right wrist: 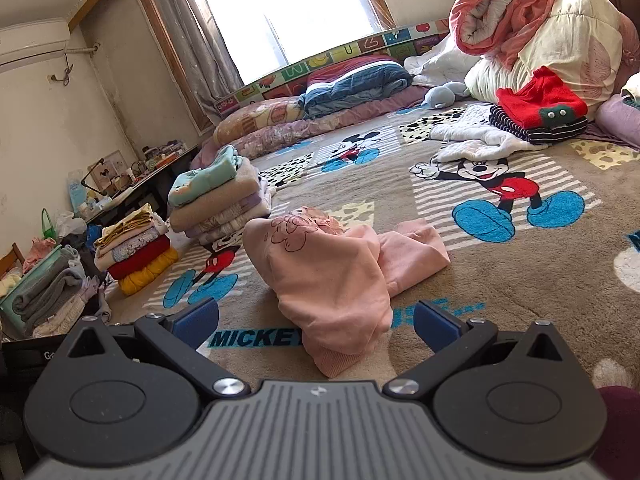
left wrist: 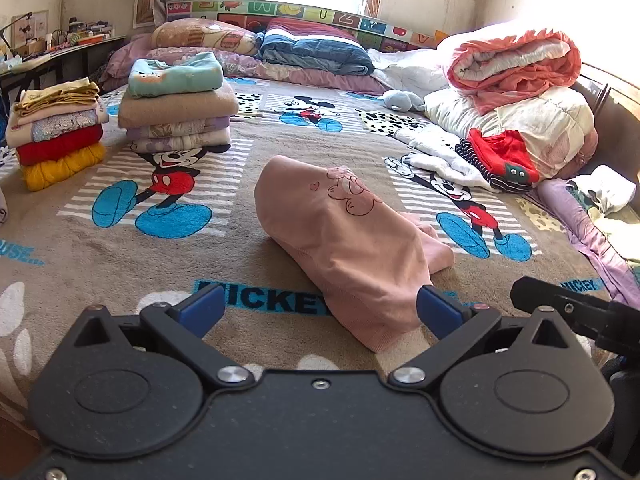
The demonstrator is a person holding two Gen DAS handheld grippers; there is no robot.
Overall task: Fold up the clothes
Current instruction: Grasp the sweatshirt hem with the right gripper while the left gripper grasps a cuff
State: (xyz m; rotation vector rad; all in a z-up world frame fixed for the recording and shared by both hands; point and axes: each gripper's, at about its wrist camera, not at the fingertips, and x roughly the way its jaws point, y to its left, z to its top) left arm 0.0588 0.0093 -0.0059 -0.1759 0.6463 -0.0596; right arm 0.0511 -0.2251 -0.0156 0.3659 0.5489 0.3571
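Left wrist view: two folded stacks (left wrist: pixel 176 104) upper left; pink top (left wrist: pixel 344 236) centre, part-folded; unfolded pile (left wrist: pixel 496 160) right. Left gripper (left wrist: pixel 320 312) and right gripper (right wrist: pixel 316 326) spread wide, empty.

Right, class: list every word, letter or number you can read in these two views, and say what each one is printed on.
"MICKEY": blue band on the Mickey Mouse blanket, partly covered by the pink sweatshirt.
"USE...": blanket's left edge, cut off.
"W", "U", "Z": alphabet play mat at the bed's head.
"Co": black box, cut off.
Desk papers: too small to read.
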